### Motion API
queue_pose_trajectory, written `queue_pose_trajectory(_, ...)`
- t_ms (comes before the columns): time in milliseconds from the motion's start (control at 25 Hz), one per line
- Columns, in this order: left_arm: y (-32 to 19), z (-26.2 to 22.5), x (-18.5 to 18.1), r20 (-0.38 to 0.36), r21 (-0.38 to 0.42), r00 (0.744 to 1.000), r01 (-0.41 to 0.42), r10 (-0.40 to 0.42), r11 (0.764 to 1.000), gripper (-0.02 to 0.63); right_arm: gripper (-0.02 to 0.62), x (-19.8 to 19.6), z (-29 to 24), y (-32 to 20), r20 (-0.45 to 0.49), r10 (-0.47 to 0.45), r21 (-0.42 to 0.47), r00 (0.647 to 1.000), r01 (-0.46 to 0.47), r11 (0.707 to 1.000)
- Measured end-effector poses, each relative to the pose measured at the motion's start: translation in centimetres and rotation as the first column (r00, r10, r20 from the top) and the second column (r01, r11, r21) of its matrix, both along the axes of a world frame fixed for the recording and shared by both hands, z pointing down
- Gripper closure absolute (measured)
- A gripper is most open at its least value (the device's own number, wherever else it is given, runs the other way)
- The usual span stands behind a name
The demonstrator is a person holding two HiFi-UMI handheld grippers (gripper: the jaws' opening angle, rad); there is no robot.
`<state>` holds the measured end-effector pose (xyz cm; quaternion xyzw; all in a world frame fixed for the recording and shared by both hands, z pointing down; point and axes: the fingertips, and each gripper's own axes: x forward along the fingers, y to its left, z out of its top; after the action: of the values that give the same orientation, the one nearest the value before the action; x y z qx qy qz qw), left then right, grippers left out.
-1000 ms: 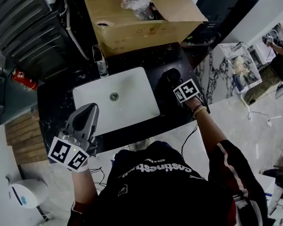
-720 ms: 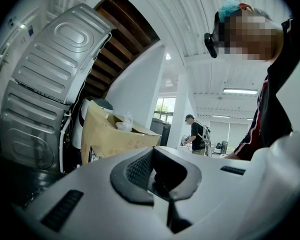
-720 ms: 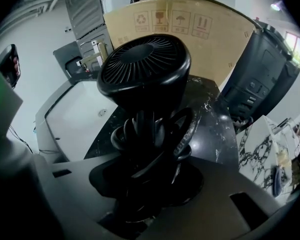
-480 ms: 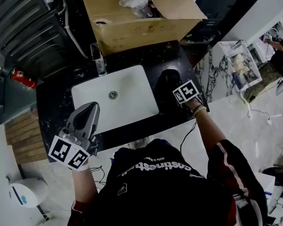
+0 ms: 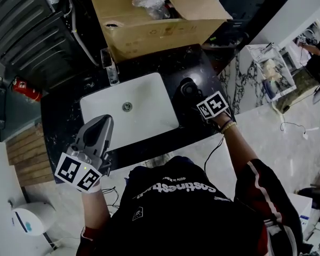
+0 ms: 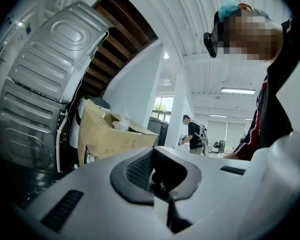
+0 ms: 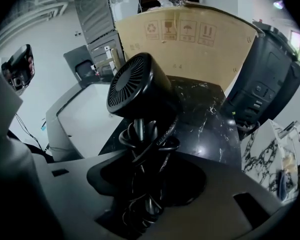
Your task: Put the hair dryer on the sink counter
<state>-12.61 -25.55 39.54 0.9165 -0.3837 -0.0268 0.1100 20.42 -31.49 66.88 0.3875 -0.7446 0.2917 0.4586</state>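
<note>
Right gripper (image 7: 149, 181) jaws have just been opening and stand apart around the cord-wrapped handle of the hair dryer (image 5: 188, 88), upright on the sink counter (image 5: 202, 65) right of the basin (image 5: 144, 103). The left gripper (image 5: 102, 124), jaws together, is farther off.

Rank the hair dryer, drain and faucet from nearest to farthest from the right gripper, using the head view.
1. Hair dryer: between the right gripper's jaws, which have just been opening.
2. Drain: in the sink, to the left.
3. Faucet: at the sink's far left corner.
</note>
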Motion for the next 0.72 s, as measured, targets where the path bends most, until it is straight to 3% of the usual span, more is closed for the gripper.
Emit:
queue_pose_trajectory(600,0.4,0.2,0.2,-0.001,-0.006,1.0,-0.006,0.006,1.0,0.592,0.371,-2.1,0.1,1.4,-0.077,-0.064,0.037,0.995,0.067,0.997)
queue_pose_trajectory(720,0.3,0.3,0.2,0.001,-0.008,1.0,-0.006,0.006,1.0,0.591,0.37,-2.3,0.0,1.6,-0.137,-0.105,0.052,0.985,0.113,0.992)
